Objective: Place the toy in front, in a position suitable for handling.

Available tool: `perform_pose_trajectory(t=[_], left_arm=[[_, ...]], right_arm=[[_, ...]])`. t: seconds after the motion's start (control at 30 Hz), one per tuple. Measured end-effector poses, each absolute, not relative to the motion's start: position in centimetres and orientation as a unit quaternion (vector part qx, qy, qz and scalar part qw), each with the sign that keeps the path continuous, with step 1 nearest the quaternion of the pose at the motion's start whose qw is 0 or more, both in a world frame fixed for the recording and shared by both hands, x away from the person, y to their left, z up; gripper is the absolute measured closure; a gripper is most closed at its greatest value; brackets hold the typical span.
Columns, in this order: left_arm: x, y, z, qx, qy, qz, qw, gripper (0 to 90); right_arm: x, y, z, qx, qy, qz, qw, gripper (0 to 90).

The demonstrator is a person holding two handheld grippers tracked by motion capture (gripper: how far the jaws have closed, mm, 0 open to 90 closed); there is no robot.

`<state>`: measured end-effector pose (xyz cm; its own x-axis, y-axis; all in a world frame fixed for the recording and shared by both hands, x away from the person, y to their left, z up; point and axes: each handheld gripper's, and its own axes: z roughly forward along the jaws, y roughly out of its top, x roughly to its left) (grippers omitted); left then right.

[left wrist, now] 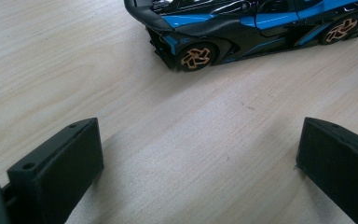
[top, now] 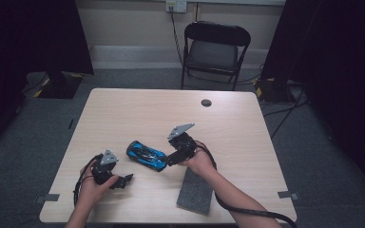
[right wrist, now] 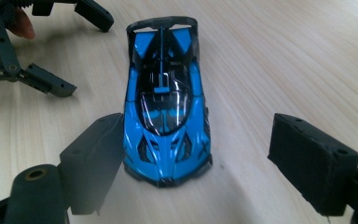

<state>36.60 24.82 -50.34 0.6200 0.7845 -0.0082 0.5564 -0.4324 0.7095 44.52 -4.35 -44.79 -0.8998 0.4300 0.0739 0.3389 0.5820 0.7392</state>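
Sitting under everything: pale wood-grain rectangular table (top: pixel 123 114), with a black folding metal chair (top: pixel 215 47) parked beyond its far edge on the grey carpet. Flat dark grey rectangular foam pad (top: pixel 196 191) lying near the front edge, just under the right forearm. Right black two-jaw gripper (right wrist: pixel 193 154) next, jaws spread wide and straddling the nose of the blue and black toy sports car (right wrist: pixel 168 107); one jaw right up against the car's flank, can't tell if actually touching, the other jaw clearly apart from it. Left black two-jaw gripper (left wrist: pixel 200 154) lower on the table, jaws also spread wide, nothing between them but bare wood, pointed at the car's side near a copper-spoked wheel. Car itself resting on all wheels roughly mid-table, a bit toward the front, between the two grippers, nearer the right one
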Motion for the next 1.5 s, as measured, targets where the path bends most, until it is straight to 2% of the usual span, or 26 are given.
perform_pose_trajectory(t=[0.1, 0.17, 0.77, 1.5], left_arm=[[36.6, 24.8, -50.3, 0.830, 0.404, 0.164, 0.347, 0.0], [36.6, 24.8, -50.3, 0.830, 0.404, 0.164, 0.348, 0.0], [36.6, 24.8, -50.3, 0.830, 0.404, 0.164, 0.348, 0.0], [36.7, 24.9, -50.3, 0.833, 0.397, 0.164, 0.348, 0.0]], right_arm=[[44.8, -3.6, -45.0, 0.223, 0.882, 0.414, 0.041, 17.0], [44.8, -3.0, -45.3, 0.219, 0.886, 0.405, 0.051, 16.9], [45.0, 1.8, -47.1, 0.192, 0.897, 0.395, 0.040, 15.1], [45.9, 2.7, -49.5, 0.179, 0.916, 0.355, 0.055, 13.7]])
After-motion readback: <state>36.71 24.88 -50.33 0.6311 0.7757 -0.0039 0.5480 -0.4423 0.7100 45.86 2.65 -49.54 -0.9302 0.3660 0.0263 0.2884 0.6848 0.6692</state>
